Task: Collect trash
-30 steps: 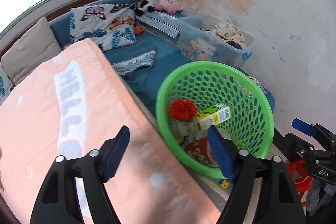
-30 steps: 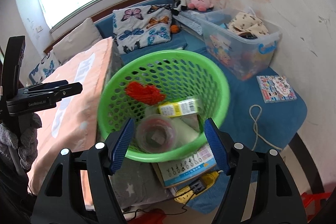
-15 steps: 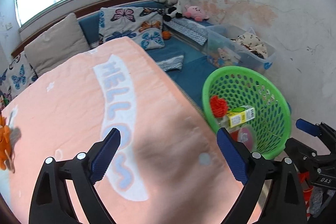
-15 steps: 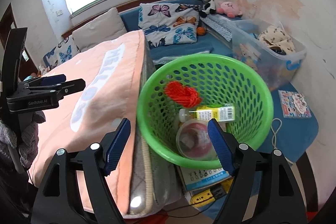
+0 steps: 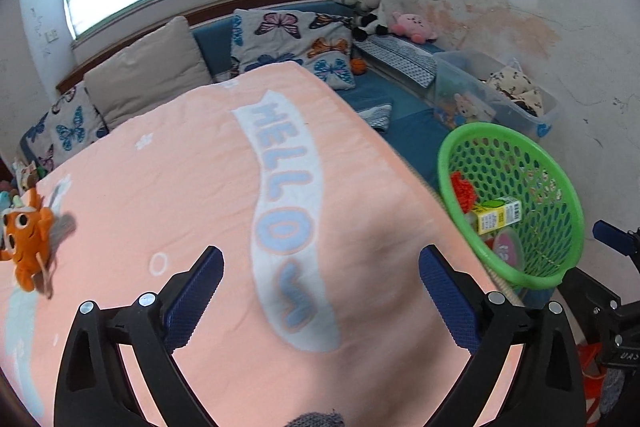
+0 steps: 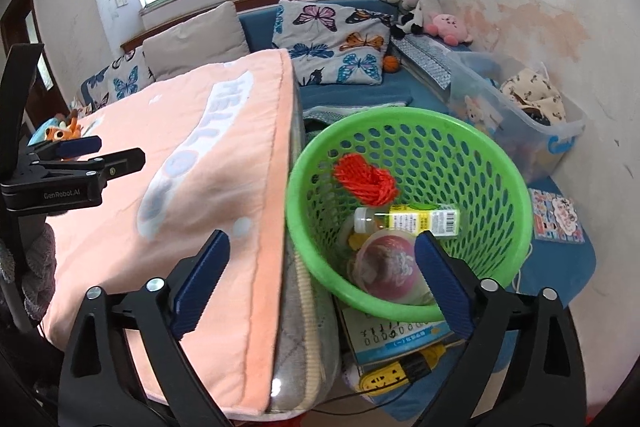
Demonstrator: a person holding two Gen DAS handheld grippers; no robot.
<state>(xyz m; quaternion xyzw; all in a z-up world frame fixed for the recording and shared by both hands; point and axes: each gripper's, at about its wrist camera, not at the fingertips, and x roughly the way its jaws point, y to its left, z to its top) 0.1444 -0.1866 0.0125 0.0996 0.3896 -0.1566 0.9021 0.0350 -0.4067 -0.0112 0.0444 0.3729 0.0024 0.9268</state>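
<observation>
Both grippers, left (image 5: 320, 291) and right (image 6: 322, 277), have just been opening; jaws now wide apart, nothing between them. Views have swung off the basket (image 6: 304, 183) toward the blanket (image 5: 180, 187). Basket is round perforated green plastic, at 3 o'clock of left gripper, 12–1 o'clock of right. Inside: red cord bundle (image 6: 366, 181), small bottle (image 6: 406, 221), round lid (image 6: 386, 263). Blanket soft, peach.

Two cameras, each looking down along its own gripper

The left camera sits close above the peach blanket (image 5: 248, 195) and faces the window; the green basket (image 5: 516, 273) is off to its right. The right camera looks down into the green basket (image 6: 316, 259), with the blanket on its left. Both views share the blanket, basket and butterfly pillows (image 6: 340, 47).
</observation>
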